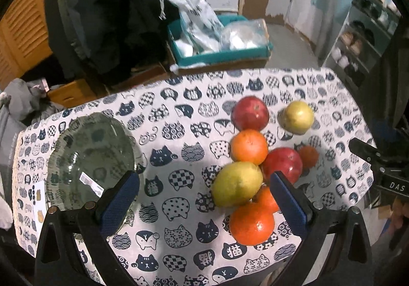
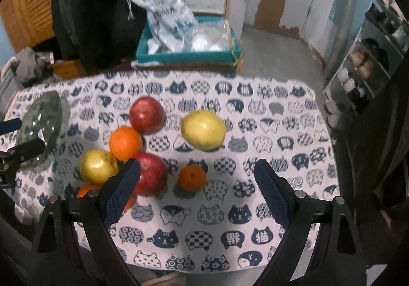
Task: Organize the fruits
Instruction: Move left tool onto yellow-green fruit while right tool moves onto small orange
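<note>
Left hand-held gripper [image 1: 204,196]: jaws spread wide, holding nothing, above the bench [image 1: 179,247]. Right hand-held gripper [image 2: 196,191]: jaws likewise spread and empty.

Fruit location, left wrist view, near to far. All fruit lies on the cat-print cloth [image 1: 163,137], clustered from 5 o'clock to 2 o'clock of frame centre:
- Large orange [image 1: 251,224], nearest, at 5 o'clock.
- Smaller orange [image 1: 267,199], touching it, partly hidden behind the right finger.
- Yellow-green pear [image 1: 236,183], between the fingers.
- Red apple [image 1: 282,164] and a small tangerine [image 1: 309,156] just beside it.
- Mid orange [image 1: 249,146].
- Far red apple [image 1: 250,113] and far yellow pear [image 1: 299,117], slightly apart.

A clear glass plate [image 1: 92,155] rests at 9 o'clock, well apart from the fruit.

Handling, as judged: fruit is firm, round, moderately heavy and liable to roll. Grip across the widest girth with light pressure; pears bruise easily. The plate is fragile.

Readable markings: the Chinese character 猫 on the cloth [image 1: 234,251]; "DAS" on the right device [image 1: 397,186]; a barcode sticker [image 1: 90,182] on the plate, illegible.

Beyond the bench: a teal box [image 1: 219,55] holding plastic bags.
</note>
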Demonstrator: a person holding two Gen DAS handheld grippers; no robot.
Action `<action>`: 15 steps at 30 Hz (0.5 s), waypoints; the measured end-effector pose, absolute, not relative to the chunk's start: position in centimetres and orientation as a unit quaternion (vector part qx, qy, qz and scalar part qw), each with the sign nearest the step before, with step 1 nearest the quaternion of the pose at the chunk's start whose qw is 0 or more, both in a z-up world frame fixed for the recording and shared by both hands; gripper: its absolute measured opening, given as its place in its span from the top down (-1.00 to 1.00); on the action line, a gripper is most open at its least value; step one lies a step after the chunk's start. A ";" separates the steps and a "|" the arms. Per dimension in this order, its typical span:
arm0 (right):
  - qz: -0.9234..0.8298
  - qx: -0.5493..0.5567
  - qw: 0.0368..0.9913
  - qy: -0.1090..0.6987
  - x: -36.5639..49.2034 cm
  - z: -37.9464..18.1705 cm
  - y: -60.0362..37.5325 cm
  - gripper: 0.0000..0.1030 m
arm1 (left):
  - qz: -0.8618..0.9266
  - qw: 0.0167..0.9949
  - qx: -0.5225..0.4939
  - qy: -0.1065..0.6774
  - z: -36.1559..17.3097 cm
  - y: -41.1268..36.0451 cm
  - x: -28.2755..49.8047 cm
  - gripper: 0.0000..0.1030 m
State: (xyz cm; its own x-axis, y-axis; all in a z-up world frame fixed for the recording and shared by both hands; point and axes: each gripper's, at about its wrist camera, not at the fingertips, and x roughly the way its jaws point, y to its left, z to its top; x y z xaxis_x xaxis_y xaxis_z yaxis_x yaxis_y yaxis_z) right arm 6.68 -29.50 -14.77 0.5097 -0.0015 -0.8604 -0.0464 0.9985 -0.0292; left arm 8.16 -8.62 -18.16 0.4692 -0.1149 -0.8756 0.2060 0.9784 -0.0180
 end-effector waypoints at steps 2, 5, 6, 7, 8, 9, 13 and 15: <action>0.008 -0.024 0.861 0.508 6.9 -16.0 -29.7 -0.73 | -0.096 0.849 0.051 0.517 -19.1 -9.0 8.5 -0.99; 0.002 -0.017 0.850 0.526 7.3 -17.4 -30.2 -0.73 | -0.099 0.838 0.057 0.533 -20.7 -9.8 8.9 -0.99; -0.001 -0.012 0.845 0.534 7.5 -18.0 -30.5 -0.73 | -0.100 0.834 0.060 0.539 -21.3 -10.0 9.1 -0.99; -0.002 -0.007 0.842 0.540 7.5 -18.5 -30.6 -0.73 | -0.102 0.832 0.061 0.542 -21.6 -10.2 9.2 -0.99; -0.002 -0.003 0.840 0.543 7.6 -18.8 -30.7 -0.73 | -0.104 0.828 0.064 0.547 -22.2 -10.5 9.4 -0.99; -0.003 0.001 0.836 0.549 7.7 -19.3 -30.9 -0.73 | -0.105 0.825 0.066 0.552 -22.7 -10.7 9.5 -0.99; -0.003 0.010 0.824 0.566 8.0 -20.8 -31.4 -0.73 | -0.109 0.811 0.077 0.569 -24.7 -11.4 10.1 -0.99; -0.004 0.008 0.819 0.574 8.1 -21.5 -31.5 -0.73 | -0.110 0.806 0.081 0.576 -25.5 -11.8 10.4 -0.98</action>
